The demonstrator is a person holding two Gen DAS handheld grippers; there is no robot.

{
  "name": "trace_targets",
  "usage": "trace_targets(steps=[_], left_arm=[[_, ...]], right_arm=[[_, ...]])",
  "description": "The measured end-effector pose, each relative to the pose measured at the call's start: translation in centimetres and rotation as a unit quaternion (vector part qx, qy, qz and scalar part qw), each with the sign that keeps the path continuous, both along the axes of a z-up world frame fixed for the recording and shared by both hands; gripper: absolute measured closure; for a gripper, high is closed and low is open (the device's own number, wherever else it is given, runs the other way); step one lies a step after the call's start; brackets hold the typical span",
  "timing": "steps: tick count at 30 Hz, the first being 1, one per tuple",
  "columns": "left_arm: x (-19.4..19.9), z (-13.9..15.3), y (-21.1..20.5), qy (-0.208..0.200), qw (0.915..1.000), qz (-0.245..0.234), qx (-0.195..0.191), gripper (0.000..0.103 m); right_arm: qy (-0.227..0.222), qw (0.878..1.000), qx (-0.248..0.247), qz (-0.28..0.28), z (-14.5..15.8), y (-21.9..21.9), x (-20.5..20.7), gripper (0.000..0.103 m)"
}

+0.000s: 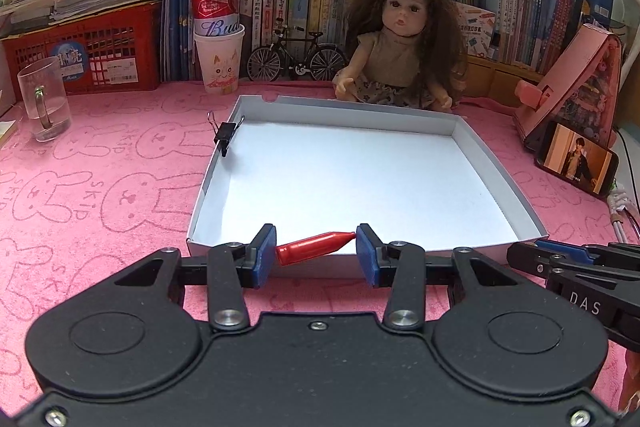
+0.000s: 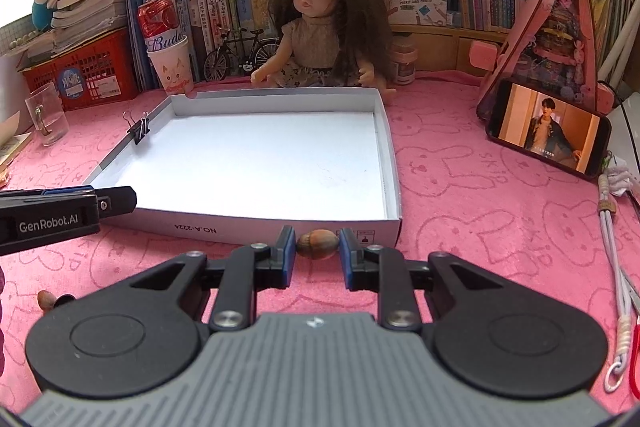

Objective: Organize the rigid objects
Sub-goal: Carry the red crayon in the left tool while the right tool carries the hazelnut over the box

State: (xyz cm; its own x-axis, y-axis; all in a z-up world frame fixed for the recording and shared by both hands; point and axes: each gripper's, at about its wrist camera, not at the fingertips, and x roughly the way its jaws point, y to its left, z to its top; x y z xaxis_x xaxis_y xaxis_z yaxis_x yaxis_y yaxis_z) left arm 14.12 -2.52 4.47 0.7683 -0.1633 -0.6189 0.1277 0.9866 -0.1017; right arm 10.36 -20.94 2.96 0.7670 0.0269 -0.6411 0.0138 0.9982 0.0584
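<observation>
Red crayon [image 1: 316, 247] clamped end to end between the blue pads of the left gripper [image 1: 316, 253], tip toward the right pad, held over the near wall of the white box [image 1: 256, 243]. Brown acorn [image 2: 318, 244] pinched between the pads of the right gripper [image 2: 318, 253], just outside the box's [image 2: 280, 225] near wall, close to its right corner; whether touching the pink cloth [image 2: 460, 211] cannot be told. Black binder clip [image 1: 226, 139] clipped upright on the box's left wall, toward the far end. Second small brown nut [image 2: 47, 299] lying on the cloth at the far left of the right wrist view. Doll [image 1: 400, 43] seated just behind the box's far wall. Phone [image 2: 548, 129] propped well to the right, screen lit. Paper cup [image 1: 220, 61] with a can in it near the far left corner; glass mug [image 1: 44, 99] farther left.
</observation>
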Motion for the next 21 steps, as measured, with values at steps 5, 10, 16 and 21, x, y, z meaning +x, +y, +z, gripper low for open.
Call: trace_targets(steps=[5,10,16,21], left_arm=[[2.2,0.2,-0.1,0.010,0.9999,-0.002,-0.002,0.062],[4.2,-0.1,-0.3,0.028,0.9996,0.001,-0.004,0.062],[6.0,-0.9,-0.5,0.047,0.9989,0.002,-0.006,0.062],[7.2,-1.7,-0.8,0.065,0.9979,-0.002,0.003,0.062]], right_arm=[[0.012,1.000,0.002,0.004,0.3,0.0,2.2,0.075],[0.031,1.000,-0.001,0.005,0.3,0.1,4.6,0.075],[0.050,0.999,-0.004,0.007,-0.2,0.3,7.0,0.075],[0.077,0.997,-0.003,0.017,-0.6,0.3,8.7,0.075]])
